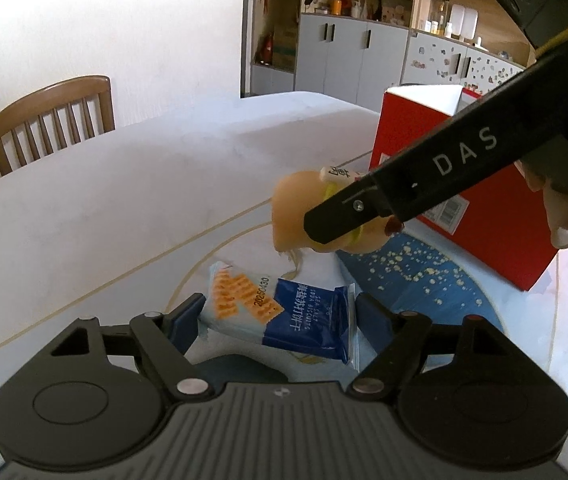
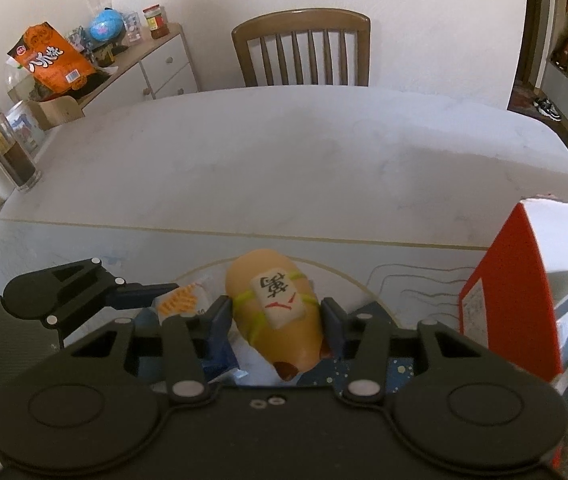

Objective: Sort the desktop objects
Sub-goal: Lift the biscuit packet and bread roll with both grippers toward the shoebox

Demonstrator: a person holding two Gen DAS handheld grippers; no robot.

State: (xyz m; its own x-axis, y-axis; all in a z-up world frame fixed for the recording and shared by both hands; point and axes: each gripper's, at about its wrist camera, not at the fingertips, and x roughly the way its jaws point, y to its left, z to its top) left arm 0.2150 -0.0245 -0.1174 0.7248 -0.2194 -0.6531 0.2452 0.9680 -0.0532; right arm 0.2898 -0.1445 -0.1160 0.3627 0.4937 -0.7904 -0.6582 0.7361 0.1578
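The right gripper [image 2: 275, 320] is clamped on a soft tan toy [image 2: 273, 308] — a rounded, sausage-like figure with a white mahjong tile strapped to it by yellow-green bands. Both blue pads press its sides, and in the left wrist view the toy [image 1: 296, 208] looks lifted clear of the patterned mat [image 1: 424, 276], though how far is hard to tell.

The left gripper [image 1: 279, 316] has its tongs apart around a blue and white packet of sea salt soda biscuits [image 1: 284, 312]. The packet lies between the pads near the front edge of the table [image 2: 284, 152]; the left pad seems close to or touching it, the right one stands just clear, so no firm grip is visible yet.

A red and white box [image 1: 436, 184] stands open-topped toward the right edge of the table, just beside the mat. It is likely the place to put things, though nothing shows what is inside it.

By my judgement the sorting is under way rather than near its end — one item is in hand and not yet set down, the biscuit packet is still on the table. A wooden chair [image 2: 302, 48] stands at the far edge.
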